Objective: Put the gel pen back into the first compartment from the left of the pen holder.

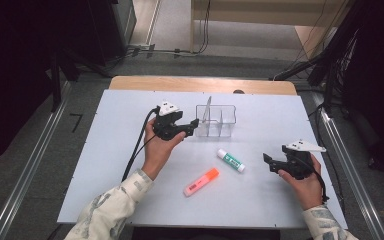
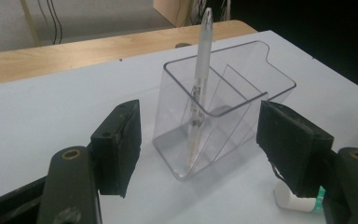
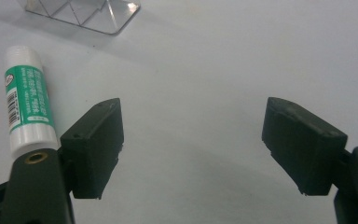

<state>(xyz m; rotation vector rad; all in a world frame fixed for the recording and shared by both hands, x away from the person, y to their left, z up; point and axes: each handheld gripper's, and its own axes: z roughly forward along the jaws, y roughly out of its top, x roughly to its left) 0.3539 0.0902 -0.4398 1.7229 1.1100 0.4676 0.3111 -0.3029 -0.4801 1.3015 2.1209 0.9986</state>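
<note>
Organizer (image 2: pixel 223 116) with pen (image 2: pixel 200 79) before left gripper (image 2: pixel 198 149); glue stick (image 1: pixel 230 160), highlighter (image 1: pixel 201 182) nearby

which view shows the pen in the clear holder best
The left gripper view: the pen stands close up, leaning in the clear holder. The high view shows it small and far; the right gripper view catches just the holder's base.

pens: 1 (image 2: pixel 200 84) | clear organizers: 1 (image 1: pixel 225 125) | glue sticks: 1 (image 1: pixel 231 160) | orange highlighters: 1 (image 1: pixel 201 182) | hand-held grippers: 2 (image 1: pixel 196 123) (image 1: pixel 266 159)
</note>
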